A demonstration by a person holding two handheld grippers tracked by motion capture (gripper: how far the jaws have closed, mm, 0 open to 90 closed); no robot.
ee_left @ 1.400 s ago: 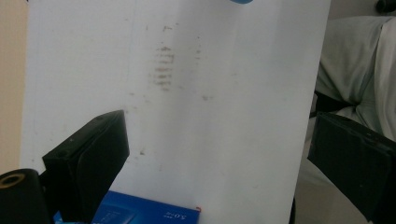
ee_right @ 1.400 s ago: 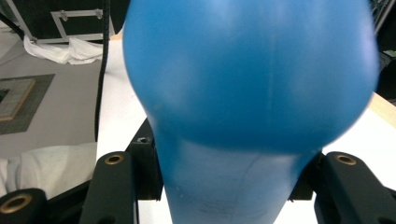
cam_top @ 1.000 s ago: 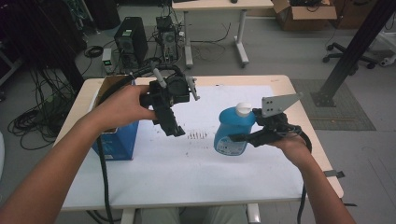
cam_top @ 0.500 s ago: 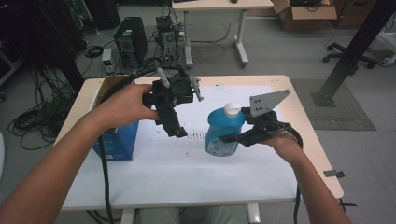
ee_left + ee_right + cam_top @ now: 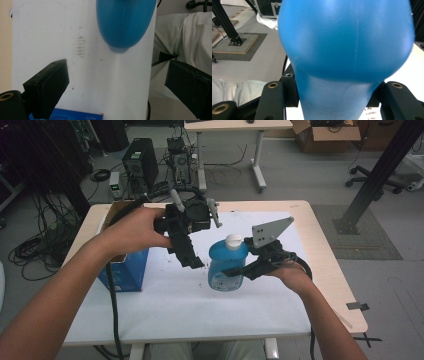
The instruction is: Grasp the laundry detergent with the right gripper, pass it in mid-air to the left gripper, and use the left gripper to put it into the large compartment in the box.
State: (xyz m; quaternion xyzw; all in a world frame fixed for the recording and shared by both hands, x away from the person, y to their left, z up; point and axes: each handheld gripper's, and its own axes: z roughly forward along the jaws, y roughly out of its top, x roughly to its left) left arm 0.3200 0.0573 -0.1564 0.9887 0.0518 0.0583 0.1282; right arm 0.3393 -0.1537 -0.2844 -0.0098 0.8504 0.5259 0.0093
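Surface: white sheet (image 5: 165, 305) over my table (image 5: 325, 250).
Bottle: I hold the blue bottle (image 5: 226, 267) upright, clamped in my right gripper (image 5: 235, 271).
Left gripper (image 5: 194, 262): jaws apart, empty, just beside the bottle.
Box: blue box (image 5: 124, 270) behind the left gripper.

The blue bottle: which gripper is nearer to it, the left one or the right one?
Right. The right gripper is shut on the blue bottle, holding it above the table. The left gripper hangs beside the bottle with jaws open, not touching.
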